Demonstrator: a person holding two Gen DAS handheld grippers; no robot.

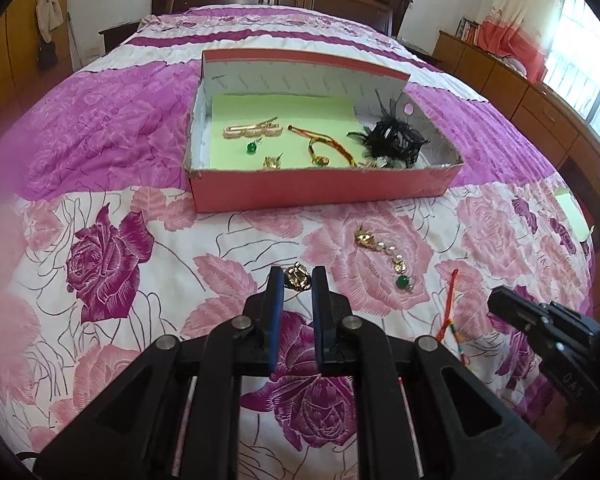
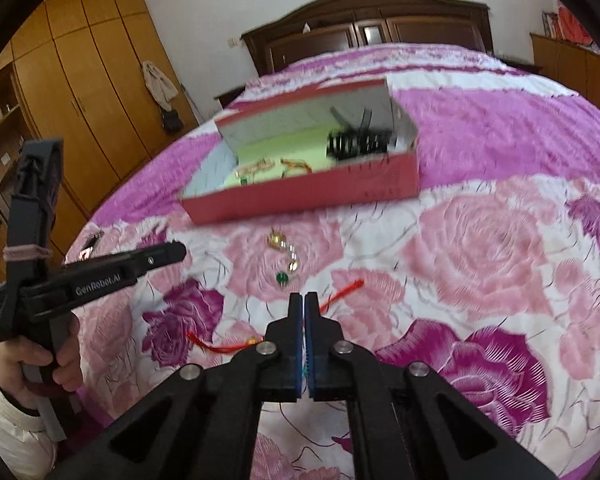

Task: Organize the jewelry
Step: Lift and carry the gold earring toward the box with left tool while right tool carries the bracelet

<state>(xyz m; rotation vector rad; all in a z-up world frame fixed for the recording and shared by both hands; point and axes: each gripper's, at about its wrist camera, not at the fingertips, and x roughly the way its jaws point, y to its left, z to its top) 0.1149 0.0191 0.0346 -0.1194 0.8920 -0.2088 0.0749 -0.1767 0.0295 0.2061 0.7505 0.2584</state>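
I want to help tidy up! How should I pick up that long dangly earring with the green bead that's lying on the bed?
Probably best to pinch the dangly earring at its gold top piece, the chunkiest part. It lies flat on the bedspread, running diagonally from the gold top down to the green bead, so come from above with the fingers either side, across the chain. The rest should hang below.

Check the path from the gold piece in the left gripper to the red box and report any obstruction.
Nothing visible blocks it. The left gripper is shut on the gold piece, and only bare bedspread lies between it and the red box. The box's near wall must be cleared. The gold-and-green strand lies off to the right.
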